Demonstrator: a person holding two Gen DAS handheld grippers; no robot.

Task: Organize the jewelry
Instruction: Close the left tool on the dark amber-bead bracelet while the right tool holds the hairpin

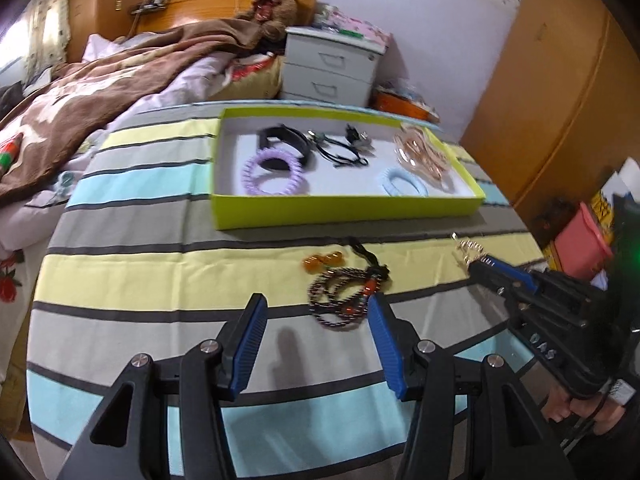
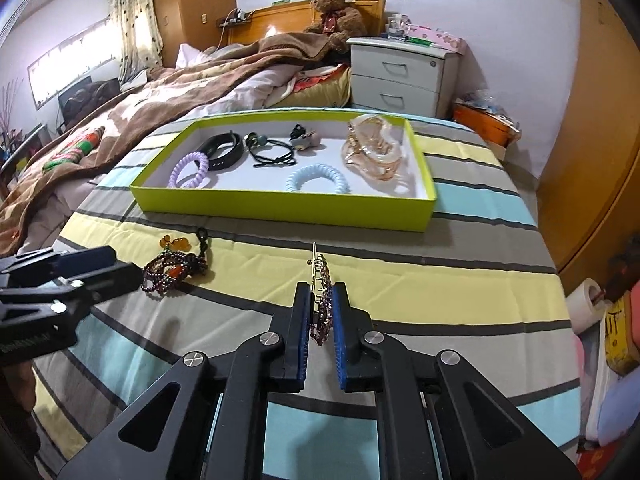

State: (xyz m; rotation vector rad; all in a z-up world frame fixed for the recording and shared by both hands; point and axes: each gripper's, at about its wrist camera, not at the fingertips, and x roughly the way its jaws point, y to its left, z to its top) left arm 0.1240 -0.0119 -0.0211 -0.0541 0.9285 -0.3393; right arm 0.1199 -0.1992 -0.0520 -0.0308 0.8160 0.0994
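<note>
A lime-green box (image 1: 348,210) stands on the striped cloth and holds a purple coil tie (image 1: 276,178), a black band, black hair ties, a blue coil tie (image 2: 318,178) and rose-gold clips (image 2: 374,152). A dark beaded bracelet (image 1: 344,294) with amber beads (image 1: 322,261) lies on the cloth in front of the box. My left gripper (image 1: 318,314) is open just short of the bracelet, and its right finger is next to the beads. My right gripper (image 2: 321,294) is shut on a gold jewelled hair clip (image 2: 320,304), held above the cloth and sticking out past the tips.
A bed with a brown blanket (image 2: 132,120) borders the cloth on the left. A white nightstand (image 2: 400,76) and a teddy bear (image 2: 334,12) stand behind the box. A wooden wardrobe (image 2: 592,140) and floor clutter with a paper roll (image 2: 586,300) lie to the right.
</note>
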